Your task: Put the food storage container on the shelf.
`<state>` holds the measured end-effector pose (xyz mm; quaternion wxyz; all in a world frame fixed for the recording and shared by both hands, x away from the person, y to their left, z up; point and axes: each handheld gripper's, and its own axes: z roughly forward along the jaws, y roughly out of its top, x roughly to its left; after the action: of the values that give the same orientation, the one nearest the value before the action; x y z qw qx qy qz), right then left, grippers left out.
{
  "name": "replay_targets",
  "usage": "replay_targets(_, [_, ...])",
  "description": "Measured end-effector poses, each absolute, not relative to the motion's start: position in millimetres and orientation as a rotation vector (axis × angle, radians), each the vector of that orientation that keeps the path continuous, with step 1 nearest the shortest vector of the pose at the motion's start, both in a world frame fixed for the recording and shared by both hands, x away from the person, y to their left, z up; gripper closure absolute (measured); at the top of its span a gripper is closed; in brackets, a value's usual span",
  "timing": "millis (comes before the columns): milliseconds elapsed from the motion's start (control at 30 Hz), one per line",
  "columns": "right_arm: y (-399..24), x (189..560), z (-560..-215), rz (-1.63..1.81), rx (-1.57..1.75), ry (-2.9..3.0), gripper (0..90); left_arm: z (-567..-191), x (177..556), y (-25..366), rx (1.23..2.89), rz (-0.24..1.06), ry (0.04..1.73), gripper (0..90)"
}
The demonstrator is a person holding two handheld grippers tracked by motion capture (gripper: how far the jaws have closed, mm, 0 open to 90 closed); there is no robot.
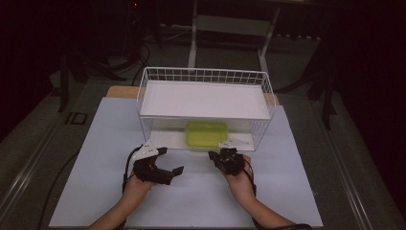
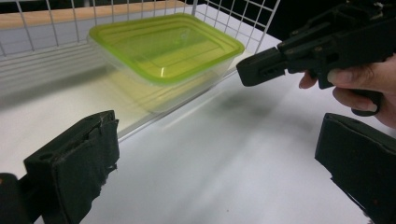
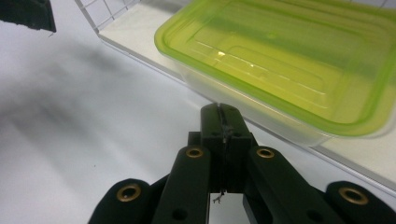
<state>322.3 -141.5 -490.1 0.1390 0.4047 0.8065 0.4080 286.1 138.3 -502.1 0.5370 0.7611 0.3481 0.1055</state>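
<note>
A clear plastic box (image 1: 206,135) (glossy green lid) sits in the wire rack (image 1: 266,88); the left gripper (image 1: 168,161) gapes empty, and the right gripper (image 1: 214,157) is pinched shut on nothing.

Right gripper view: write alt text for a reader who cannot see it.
The right gripper points its two black jaws, pressed shut with nothing between them, at a clear food container with a lime-green lid. The container sits on the white bottom shelf of a wire rack, just beyond the jaw tips. A white tabletop spreads to the left.
</note>
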Motion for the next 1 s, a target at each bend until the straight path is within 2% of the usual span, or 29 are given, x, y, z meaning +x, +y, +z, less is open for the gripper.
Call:
replay_targets(400, [-134.1, 343.2, -503.4, 1.138, 1.217, 2.299, 89.8, -512.9, 280.5, 136.1, 1.826, 0.368, 0.87, 0.4])
replay_targets(1000, [-118.5, 369.6, -509.6, 1.156, 1.251, 2.249, 89.7, -510.2, 281.8, 141.0, 1.8, 0.403, 0.872, 0.4])
